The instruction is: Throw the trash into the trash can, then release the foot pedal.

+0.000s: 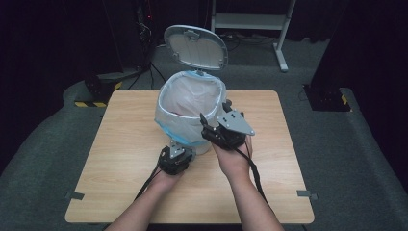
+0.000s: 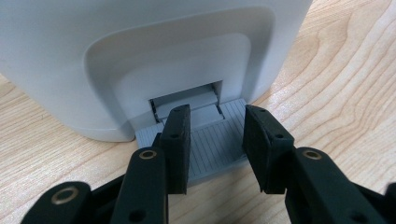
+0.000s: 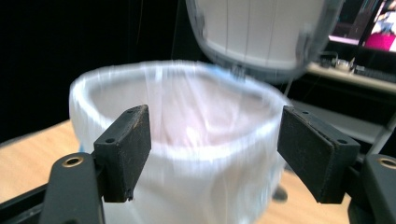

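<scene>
The bin (image 1: 190, 113) stands near the desk's (image 1: 120, 144) far edge, midway along it, blocking the middle. Its raised lid (image 1: 196, 46) bars the far side above, while the bag-lined mouth (image 3: 177, 107) lies open. Bare desk runs toward the left and right edges.

A light wooden surface (image 1: 120, 159) is seen on a grey carpeted floor (image 1: 365, 159). Two strips of grey tape (image 1: 74, 196) are stuck at its near corners, left and right. Behind it, the foot of a white frame (image 1: 281, 53) is set on the floor. Black stands with yellow-black hazard stripes (image 1: 98, 91) are placed at left and right, and cables (image 1: 149, 67) are trailed across the floor behind.
</scene>
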Available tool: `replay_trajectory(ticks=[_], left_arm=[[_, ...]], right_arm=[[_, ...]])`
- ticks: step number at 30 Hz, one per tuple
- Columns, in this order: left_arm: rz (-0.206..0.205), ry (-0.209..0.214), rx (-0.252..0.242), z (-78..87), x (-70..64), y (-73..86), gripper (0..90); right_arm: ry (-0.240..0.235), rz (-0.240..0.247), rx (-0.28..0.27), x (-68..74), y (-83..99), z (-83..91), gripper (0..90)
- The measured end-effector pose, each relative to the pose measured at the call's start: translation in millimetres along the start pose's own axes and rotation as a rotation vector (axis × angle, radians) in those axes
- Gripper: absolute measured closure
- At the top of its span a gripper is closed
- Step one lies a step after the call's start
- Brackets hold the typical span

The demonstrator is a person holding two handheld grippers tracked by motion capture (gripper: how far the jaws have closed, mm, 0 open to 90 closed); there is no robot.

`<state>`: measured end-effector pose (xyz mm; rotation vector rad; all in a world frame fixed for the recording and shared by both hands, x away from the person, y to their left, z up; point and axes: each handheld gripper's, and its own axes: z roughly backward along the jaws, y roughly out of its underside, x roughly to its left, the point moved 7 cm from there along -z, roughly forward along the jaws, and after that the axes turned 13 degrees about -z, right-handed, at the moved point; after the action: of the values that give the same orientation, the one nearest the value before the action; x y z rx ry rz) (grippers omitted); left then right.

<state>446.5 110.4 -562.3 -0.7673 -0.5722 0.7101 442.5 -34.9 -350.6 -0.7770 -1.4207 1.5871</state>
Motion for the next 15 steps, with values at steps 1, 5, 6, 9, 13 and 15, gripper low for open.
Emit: replay_trajectory(ticks=[1, 5, 6, 9, 13, 15], left_arm=[[0.0, 0.0, 0.0, 0.0, 0.0, 0.0, 61.7], [0.002, 0.004, -0.001, -0.2, -0.1, 0.0, 61.6], [0.002, 0.003, -0.003, -0.3, -0.1, -0.1, 61.6], [0.002, 0.001, 0.0, 0.1, -0.4, 0.2, 61.6], [0.002, 0.004, 0.0, -0.1, 0.0, 0.0, 61.7], [0.002, 0.002, -0.002, -0.2, -0.1, 0.0, 61.7]], right_arm=[[0.0, -0.004, 0.009, -1.8, 5.8, 1.7, 26.0], [0.013, -0.009, 0.063, -14.2, 41.2, 10.7, 25.9], [0.019, -0.011, 0.078, -17.5, 51.1, 12.9, 26.0], [0.032, -0.009, 0.11, -26.0, 73.9, 17.1, 26.1], [0.074, -0.04, 0.196, -51.0, 119.1, 27.6, 26.0], [0.096, -0.04, 0.233, -62.5, 136.7, 32.3, 26.1]])
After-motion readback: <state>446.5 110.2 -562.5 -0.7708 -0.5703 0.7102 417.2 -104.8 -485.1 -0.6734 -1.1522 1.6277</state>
